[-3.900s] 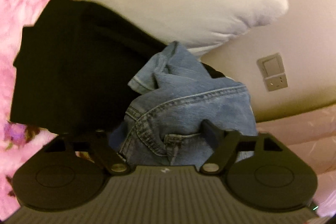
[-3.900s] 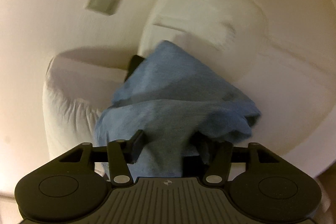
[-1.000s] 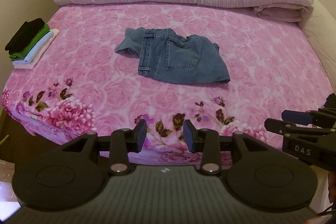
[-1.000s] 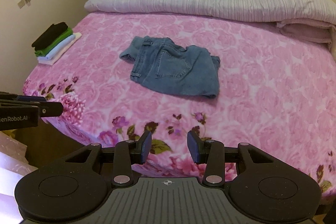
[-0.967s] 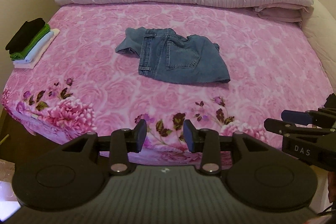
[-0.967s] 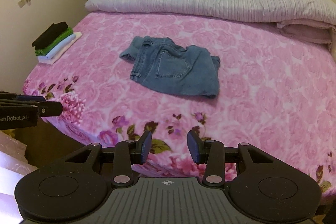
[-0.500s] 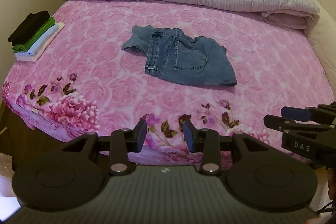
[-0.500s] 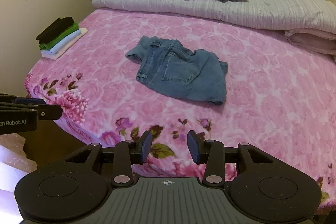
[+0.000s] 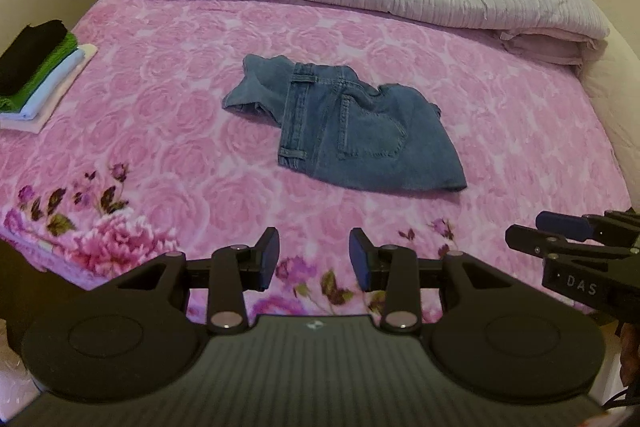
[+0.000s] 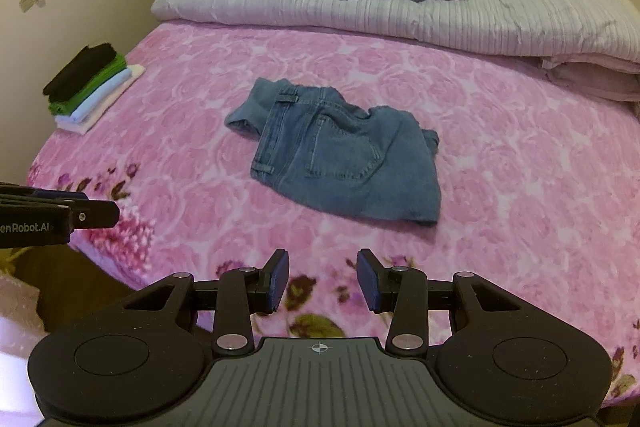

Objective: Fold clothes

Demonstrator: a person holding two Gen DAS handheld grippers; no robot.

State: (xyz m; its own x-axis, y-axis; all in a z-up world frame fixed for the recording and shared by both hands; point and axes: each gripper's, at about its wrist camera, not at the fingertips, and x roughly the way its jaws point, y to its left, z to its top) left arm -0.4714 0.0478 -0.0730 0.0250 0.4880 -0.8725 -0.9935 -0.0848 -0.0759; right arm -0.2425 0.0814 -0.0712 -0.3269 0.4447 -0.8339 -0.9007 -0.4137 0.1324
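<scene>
Both grippers have advanced toward the bed; the denim shorts (image 9: 344, 131) now look larger. Left gripper (image 9: 314, 259) and right gripper (image 10: 322, 281): jaws apart, empty. Shorts lie crumpled mid-bedspread (image 9: 160, 131), well apart from the folded stack (image 9: 36, 67).

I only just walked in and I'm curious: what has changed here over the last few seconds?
A few seconds ago both hand-held grippers were clamped on the denim shorts. They have let go: the left hand-held gripper and right hand-held gripper are open and empty, and over the last second have edged toward the bed. In that second the shorts and the folded stack stayed put.
</scene>
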